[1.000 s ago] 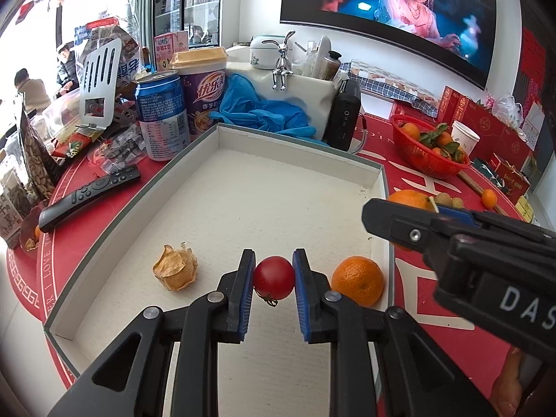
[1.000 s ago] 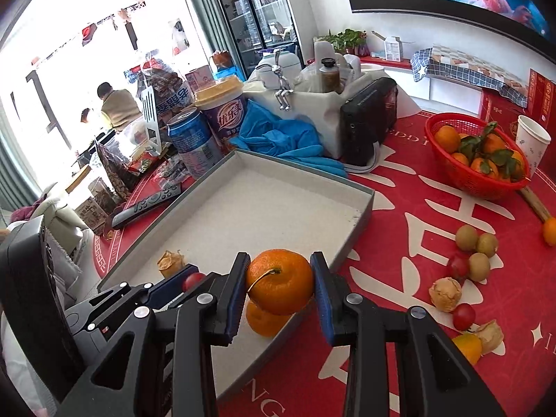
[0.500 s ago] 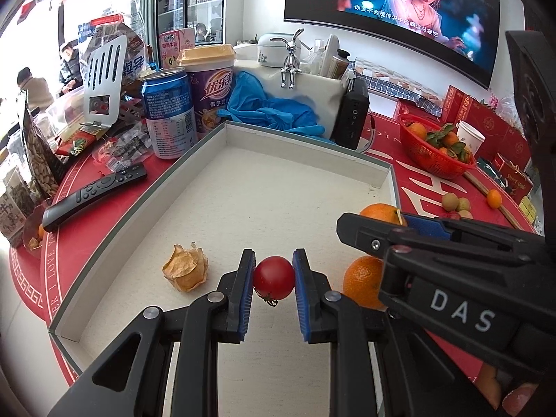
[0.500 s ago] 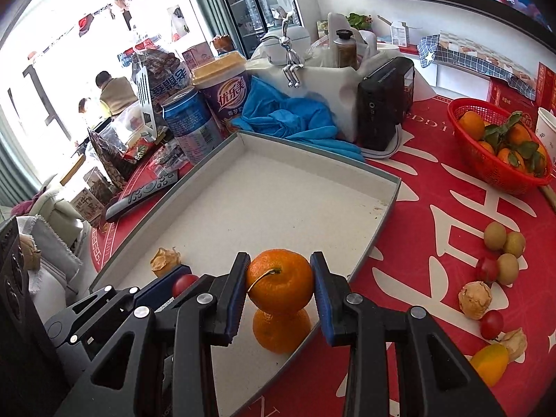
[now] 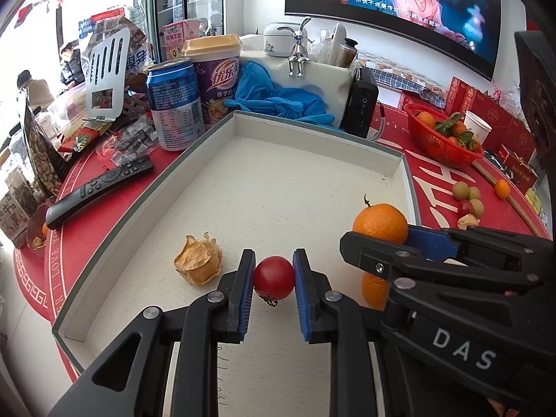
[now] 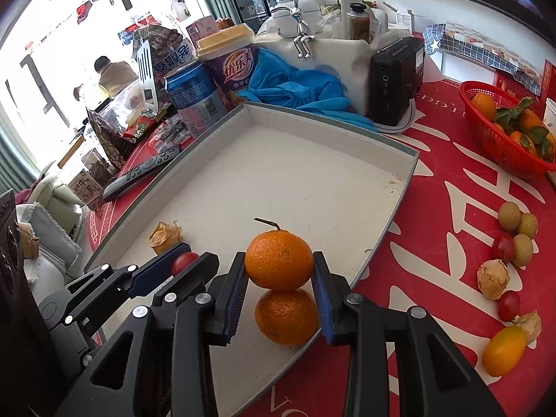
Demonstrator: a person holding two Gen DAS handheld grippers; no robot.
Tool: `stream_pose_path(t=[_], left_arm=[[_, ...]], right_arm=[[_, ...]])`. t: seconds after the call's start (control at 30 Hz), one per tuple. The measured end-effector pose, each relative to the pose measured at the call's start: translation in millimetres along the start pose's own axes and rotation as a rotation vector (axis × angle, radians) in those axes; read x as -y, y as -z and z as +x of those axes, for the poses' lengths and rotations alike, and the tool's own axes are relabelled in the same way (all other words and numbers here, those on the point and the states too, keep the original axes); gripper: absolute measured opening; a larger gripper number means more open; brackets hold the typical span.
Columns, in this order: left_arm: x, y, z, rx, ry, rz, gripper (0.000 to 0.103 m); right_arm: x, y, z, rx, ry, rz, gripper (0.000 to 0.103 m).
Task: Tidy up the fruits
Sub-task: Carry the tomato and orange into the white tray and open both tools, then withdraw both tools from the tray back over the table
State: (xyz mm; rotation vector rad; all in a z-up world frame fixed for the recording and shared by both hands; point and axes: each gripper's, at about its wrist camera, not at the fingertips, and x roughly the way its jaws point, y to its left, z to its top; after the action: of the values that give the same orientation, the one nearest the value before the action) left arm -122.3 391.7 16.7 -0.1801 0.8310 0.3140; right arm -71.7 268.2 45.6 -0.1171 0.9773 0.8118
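Observation:
My left gripper [image 5: 274, 279] is shut on a red cherry tomato [image 5: 274, 277] low over the white tray [image 5: 312, 132]. A husked physalis [image 5: 198, 264] lies in the tray to its left. My right gripper [image 6: 280, 281] is shut on a mandarin [image 6: 279, 260], held just above a second mandarin [image 6: 286, 317] that lies in the tray near its right rim. The right gripper also shows in the left wrist view [image 5: 378, 243], with the held mandarin [image 5: 379, 222] there.
Loose fruit lies on the red tablecloth right of the tray: kiwi berries [image 6: 509, 214], cherry tomatoes [image 6: 503, 247], physalis [image 6: 492, 278], a kumquat [image 6: 504, 351]. A red basket [image 6: 500, 146] of mandarins stands far right. A can [image 5: 173, 104], cup, remote [image 5: 100, 191] and blue cloth crowd the tray's far and left sides.
My right gripper has carried its mandarin leftward and further over the tray, above the lying mandarin. My left gripper has kept the tomato and hardly moved.

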Motion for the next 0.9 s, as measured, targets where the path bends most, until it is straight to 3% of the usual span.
stream_pose_path(t=[0.07,0.1,0.13,0.17,0.23,0.3,0.37,0.57,0.73,0.9], left_arm=[[2,-1,-1,0.0,-0.018,0.01,0.04],[2,-1,-2,0.002,-0.019,0.011,0.06],[3,-2,-4,0.006,-0.018,0.01,0.076],[2,-3,-7,0.023,-0.01,0.004,0.08],[1,-5,-15,0.064,-0.015,-0.004,0.082],[3,-6,-23,0.103,-0.035,0.008,0.083],[7,-6,-30,0.13,-0.015,0.014,0.083],[39,-3,-49,0.113,0.203,0.051,0.086],[97,8,-63,0.086,0.286,0.179,0.086],[166,23,-46,0.035,0.223,0.332,0.086]], right_arm=[[-2,-2,0,0.008,0.003,-0.013,0.038],[-4,-3,-2,0.015,0.002,-0.018,0.041],[-4,-5,-5,0.032,-0.002,-0.022,0.058],[-5,-7,-9,0.051,-0.009,-0.024,0.081],[-5,-11,-22,0.103,-0.011,-0.022,0.096],[-5,-12,-41,0.16,0.024,-0.039,0.096],[2,-12,-61,0.2,0.059,-0.024,0.103],[49,14,-127,0.298,0.232,0.056,0.103],[126,62,-168,0.291,0.336,0.25,0.103],[201,109,-170,0.195,0.419,0.417,0.103]])
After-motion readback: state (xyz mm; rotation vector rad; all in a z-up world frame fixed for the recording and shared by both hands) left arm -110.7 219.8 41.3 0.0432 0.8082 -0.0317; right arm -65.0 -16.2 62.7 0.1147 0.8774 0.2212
